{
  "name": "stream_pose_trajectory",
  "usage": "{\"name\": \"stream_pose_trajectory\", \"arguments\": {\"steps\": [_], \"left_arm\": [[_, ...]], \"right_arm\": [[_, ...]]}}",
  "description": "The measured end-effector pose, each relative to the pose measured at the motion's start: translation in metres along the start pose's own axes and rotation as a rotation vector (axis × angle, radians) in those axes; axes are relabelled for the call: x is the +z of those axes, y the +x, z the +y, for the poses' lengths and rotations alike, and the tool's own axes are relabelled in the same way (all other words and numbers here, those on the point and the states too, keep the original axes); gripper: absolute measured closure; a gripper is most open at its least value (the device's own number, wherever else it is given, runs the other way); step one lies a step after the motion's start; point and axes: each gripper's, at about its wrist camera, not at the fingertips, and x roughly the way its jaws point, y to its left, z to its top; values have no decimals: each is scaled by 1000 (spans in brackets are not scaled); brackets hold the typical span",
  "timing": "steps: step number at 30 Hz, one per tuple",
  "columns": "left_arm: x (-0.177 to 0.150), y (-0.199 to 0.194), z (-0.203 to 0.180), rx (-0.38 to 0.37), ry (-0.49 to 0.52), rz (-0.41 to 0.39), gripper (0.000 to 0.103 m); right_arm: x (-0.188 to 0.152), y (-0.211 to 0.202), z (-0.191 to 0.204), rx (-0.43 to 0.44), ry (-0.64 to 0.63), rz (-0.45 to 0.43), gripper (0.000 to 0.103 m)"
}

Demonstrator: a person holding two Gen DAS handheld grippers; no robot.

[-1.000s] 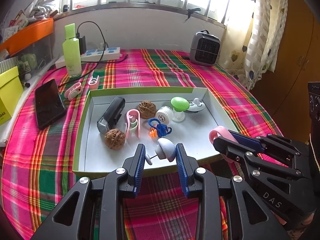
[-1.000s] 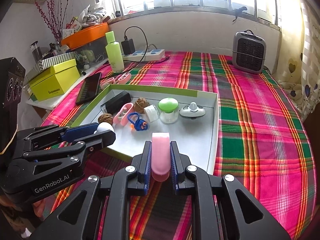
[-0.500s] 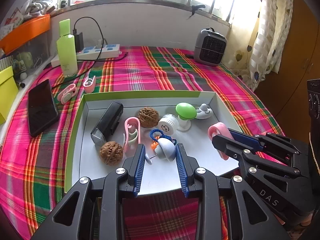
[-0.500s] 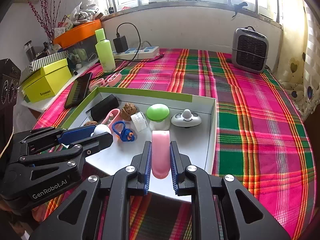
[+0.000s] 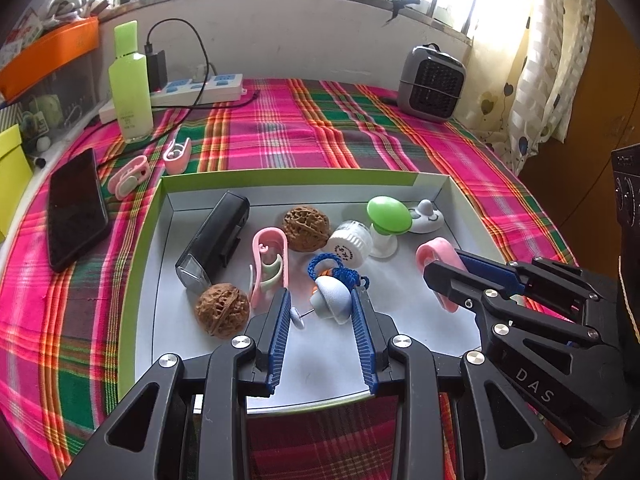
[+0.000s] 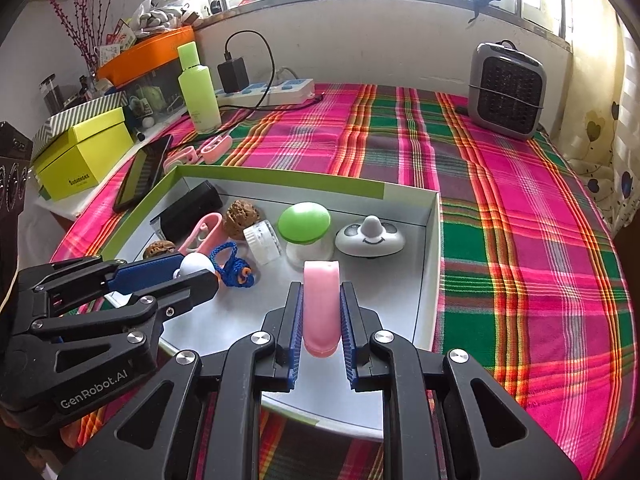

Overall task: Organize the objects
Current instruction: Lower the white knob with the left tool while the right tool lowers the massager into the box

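Right gripper (image 6: 320, 312) clamps the pink clip (image 6: 321, 304) at lower centre, over the tray (image 6: 432, 240); release is best low, on bare floor.

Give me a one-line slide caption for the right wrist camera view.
Right gripper carries a pink clip over the white tray of small items; left gripper alongside.

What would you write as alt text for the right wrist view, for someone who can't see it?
The right gripper holds a pink clip in its jaws above a shallow white tray of small items, on a pink and green plaid cloth. The left gripper, at left, holds a small white mushroom-shaped piece over the tray.
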Motion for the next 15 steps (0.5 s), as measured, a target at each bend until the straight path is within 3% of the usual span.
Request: {"name": "stream_pose_trajectory", "arguments": {"steps": [15], "left_arm": [[-1, 7, 1, 3, -6, 18, 74]], "right_arm": [[0, 10, -3, -5, 2, 18, 85]]}}
